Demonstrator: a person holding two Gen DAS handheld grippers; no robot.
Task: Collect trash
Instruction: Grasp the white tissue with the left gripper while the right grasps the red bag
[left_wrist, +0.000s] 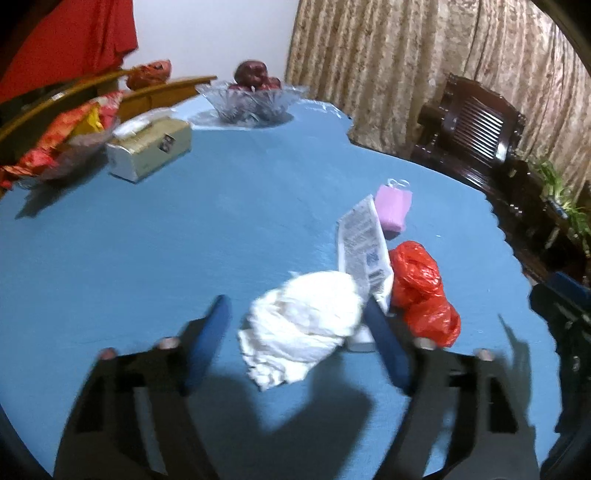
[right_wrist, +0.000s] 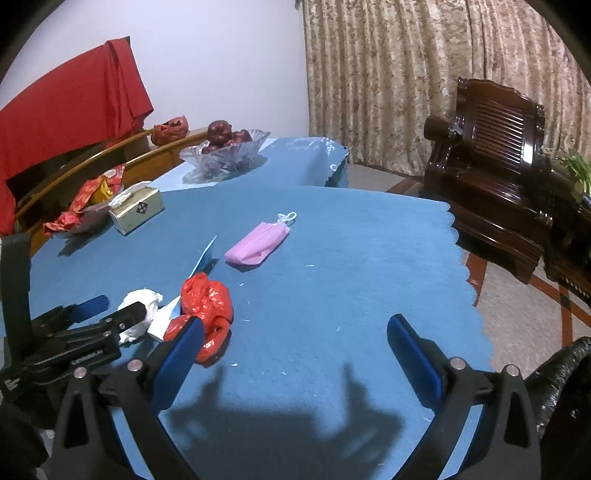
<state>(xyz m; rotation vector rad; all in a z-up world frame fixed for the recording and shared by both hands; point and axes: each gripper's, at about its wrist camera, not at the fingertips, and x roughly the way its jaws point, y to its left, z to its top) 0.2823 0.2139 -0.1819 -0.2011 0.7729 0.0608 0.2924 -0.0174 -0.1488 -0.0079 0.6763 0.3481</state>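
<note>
White crumpled tissue (left_wrist: 303, 325) lies on the blue bench (left_wrist: 147, 258), between the open jaws of your left gripper (left_wrist: 295, 314); nothing is clamped yet, and whether the right-hand pad touches the wad you cannot tell through the blur. Touching the wad on its right stands a printed wrapper (left_wrist: 364, 243), tilted up, and against that sits a knotted red plastic bag (left_wrist: 421, 291). Farther off, apart from the heap, lies a folded pink face mask (left_wrist: 393, 208).

Your right gripper (right_wrist: 295, 332) hovers over bare cloth just right of the red bag, jaws spread wide and holding nothing. A dark plastic bag (right_wrist: 561, 398) shows at the near right edge, likely the trash bag, though that is a guess.

Progress, as a judgement: early. Four pieces sit on the bench uncollected; small white scraps also dot the cloth. First grasp is only being set up.

In the way: the wrapper leans on the tissue and may come along or topple when you close. Far left stand a tissue box (left_wrist: 151, 147), a dish of red wrapped sweets (left_wrist: 62, 147) and a glass fruit bowl (left_wrist: 255, 101), well apart from the trash. A dark wooden chair (right_wrist: 491, 162) stands beyond the bench's right edge.
</note>
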